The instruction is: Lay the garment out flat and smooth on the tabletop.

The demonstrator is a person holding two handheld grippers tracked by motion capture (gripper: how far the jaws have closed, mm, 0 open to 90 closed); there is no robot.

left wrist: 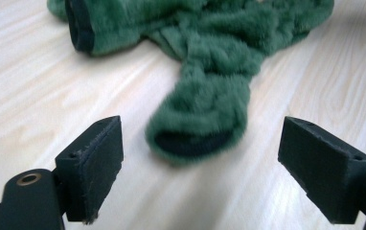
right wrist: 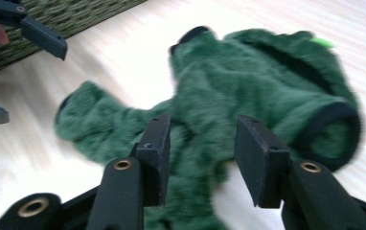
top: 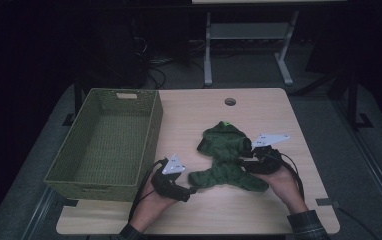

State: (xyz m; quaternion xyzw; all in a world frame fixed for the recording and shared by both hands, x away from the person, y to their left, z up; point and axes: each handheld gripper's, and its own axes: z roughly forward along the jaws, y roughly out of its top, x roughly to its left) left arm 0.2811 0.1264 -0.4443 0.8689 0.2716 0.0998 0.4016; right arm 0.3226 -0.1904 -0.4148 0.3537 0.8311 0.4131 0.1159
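Note:
A green fleece garment with dark cuffs lies spread on the wooden table. My left gripper rests low at its left sleeve end. In the left gripper view, this gripper stands wide open, with the sleeve cuff just ahead of the pads and touching neither. My right gripper sits over the garment's right side. Its jaws straddle a fold of the green fabric without pressing on it. The left gripper also appears at the far left of the right gripper view.
A green woven basket stands on the table's left side, close to the left hand, and shows as a woven wall in the right gripper view. A round cable hole sits near the far edge. Bare wood lies in front of the garment.

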